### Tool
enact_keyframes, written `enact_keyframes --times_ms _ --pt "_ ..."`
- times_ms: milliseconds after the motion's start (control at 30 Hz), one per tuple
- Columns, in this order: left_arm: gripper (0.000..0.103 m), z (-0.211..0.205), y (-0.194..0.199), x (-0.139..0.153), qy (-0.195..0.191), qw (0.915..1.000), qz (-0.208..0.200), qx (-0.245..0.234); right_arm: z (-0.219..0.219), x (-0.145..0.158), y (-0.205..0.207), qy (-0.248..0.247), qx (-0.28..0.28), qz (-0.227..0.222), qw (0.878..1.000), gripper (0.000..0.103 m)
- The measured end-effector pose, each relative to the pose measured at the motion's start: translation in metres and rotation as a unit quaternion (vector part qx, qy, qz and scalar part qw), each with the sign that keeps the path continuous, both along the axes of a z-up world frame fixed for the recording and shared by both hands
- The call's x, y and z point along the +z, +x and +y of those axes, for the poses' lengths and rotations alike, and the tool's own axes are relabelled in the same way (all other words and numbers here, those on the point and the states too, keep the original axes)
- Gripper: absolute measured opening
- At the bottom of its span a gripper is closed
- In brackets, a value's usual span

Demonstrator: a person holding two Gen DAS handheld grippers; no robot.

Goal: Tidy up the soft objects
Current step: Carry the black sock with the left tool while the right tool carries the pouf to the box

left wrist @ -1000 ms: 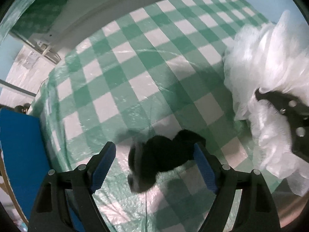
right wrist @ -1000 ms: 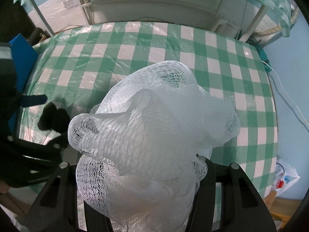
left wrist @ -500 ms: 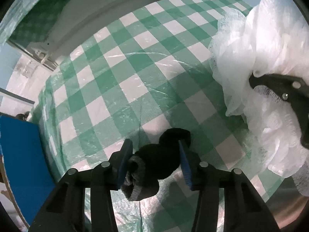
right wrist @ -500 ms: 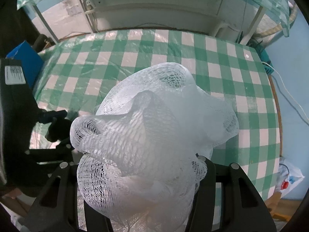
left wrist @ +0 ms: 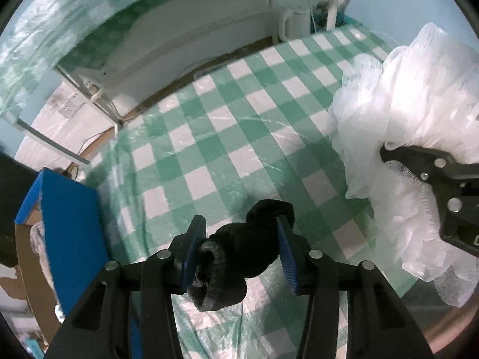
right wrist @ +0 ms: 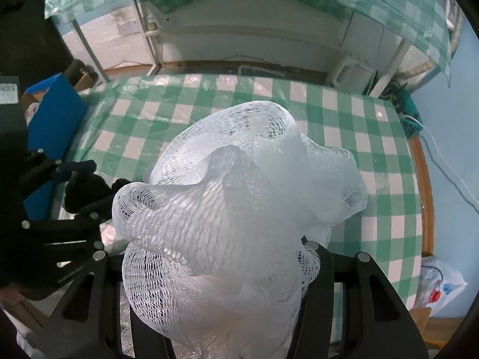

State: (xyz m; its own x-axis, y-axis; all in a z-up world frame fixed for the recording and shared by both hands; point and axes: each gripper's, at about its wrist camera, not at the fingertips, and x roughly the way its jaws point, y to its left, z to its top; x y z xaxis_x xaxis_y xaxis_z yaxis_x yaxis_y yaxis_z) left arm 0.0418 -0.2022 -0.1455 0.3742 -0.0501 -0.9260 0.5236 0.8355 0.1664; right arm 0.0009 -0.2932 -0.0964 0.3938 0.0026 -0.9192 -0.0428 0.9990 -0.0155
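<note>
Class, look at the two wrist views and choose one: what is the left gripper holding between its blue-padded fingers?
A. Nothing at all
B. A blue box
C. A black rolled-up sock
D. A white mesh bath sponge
C. In the left wrist view the left gripper has its blue pads pressed against a black rolled-up sock, while the white mesh sponge sits in the right gripper.

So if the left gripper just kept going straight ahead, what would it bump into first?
Probably the checked tablecloth: the left gripper, shut on a black sock, points slightly down across it. Depth is uncertain.
</note>
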Motion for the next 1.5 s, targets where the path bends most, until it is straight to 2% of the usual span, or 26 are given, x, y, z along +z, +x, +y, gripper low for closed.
enact_keyframes --times_ms 400,700,1067,1500 --pt "0.048 0.035 -0.007 0.045 -0.010 0.9984 -0.054 0.016 0.032 0.034 -0.002 -0.003 0.034 -0.032 0.999 0.051" --pt "0.048 0.062 -0.016 0.068 -0.017 0.9969 -0.068 0.036 0.056 0.054 -0.006 -0.013 0.058 -0.053 0.997 0.051" --pt "0.048 0.099 -0.019 0.085 -0.030 0.9940 -0.083 0.066 0.089 0.065 -0.001 -0.016 0.090 -0.063 0.994 0.051" --pt "0.048 0.140 -0.022 0.095 -0.028 0.9904 -0.099 0.092 0.137 0.076 0.011 -0.011 0.126 -0.072 0.989 0.051"
